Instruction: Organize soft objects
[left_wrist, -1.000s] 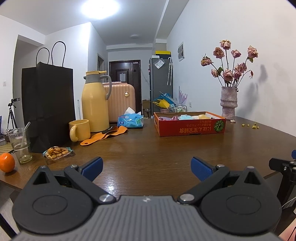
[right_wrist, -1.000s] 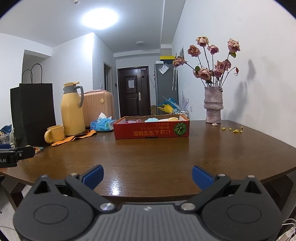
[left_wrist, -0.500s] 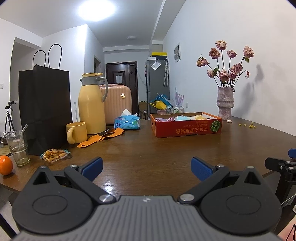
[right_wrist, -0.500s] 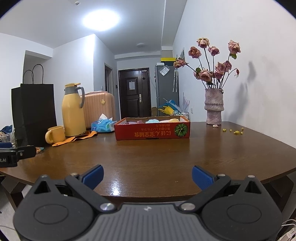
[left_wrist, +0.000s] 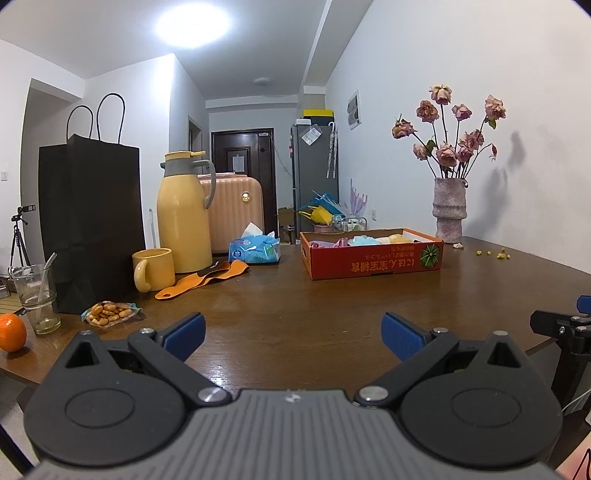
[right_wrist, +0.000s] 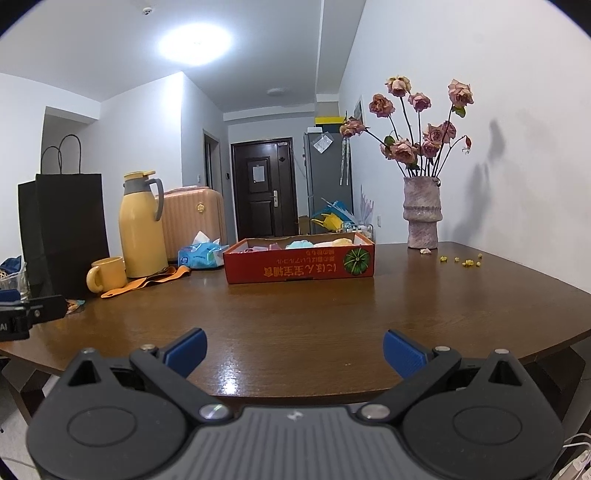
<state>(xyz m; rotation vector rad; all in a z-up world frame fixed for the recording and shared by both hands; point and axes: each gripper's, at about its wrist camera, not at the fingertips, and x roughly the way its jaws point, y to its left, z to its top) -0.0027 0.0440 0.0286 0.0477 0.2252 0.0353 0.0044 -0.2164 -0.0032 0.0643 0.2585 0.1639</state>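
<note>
Left wrist view: left gripper wide open, holds nothing. Right gripper same, wide and empty. Soft things sit in red box, well past both grippers. You go slow to box, come down from top, pinch one soft thing in middle. Only left view shows orange, cookies left of box.

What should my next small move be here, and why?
Probably advance the right gripper toward the red box. Both it and the left gripper are open and empty at the near table edge, and the soft items sit in that box, well ahead.
</note>
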